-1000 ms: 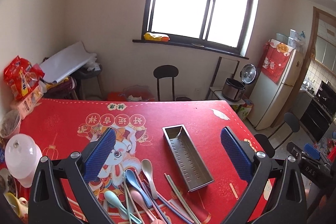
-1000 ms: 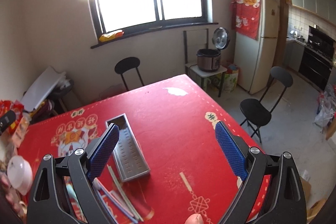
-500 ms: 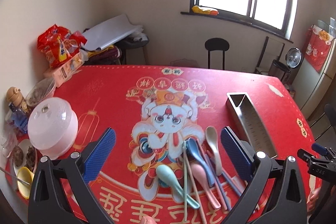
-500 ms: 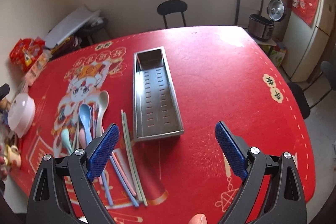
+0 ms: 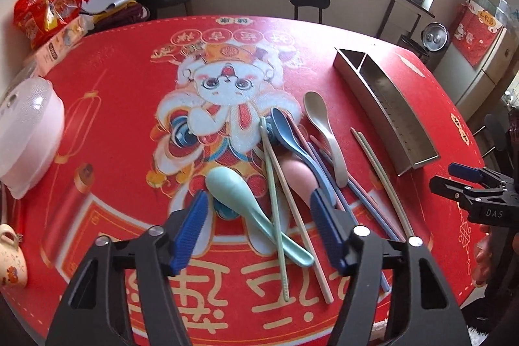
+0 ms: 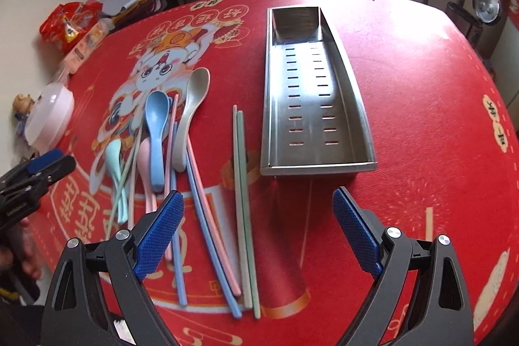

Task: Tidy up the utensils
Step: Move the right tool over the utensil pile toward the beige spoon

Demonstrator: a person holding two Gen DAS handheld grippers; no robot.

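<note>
Beside one steel tray [image 6: 353,106] lie four spoons [image 6: 157,112] (both hand-held grippers [image 6: 258,213] gape, empty).

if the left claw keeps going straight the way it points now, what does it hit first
Most likely the mint green spoon: its bowl and handle lie between the open pads of the left claw, with the crossed chopsticks just beside it. The jaws have just been closing in, gripping nothing. Depth is hard to judge.
</note>
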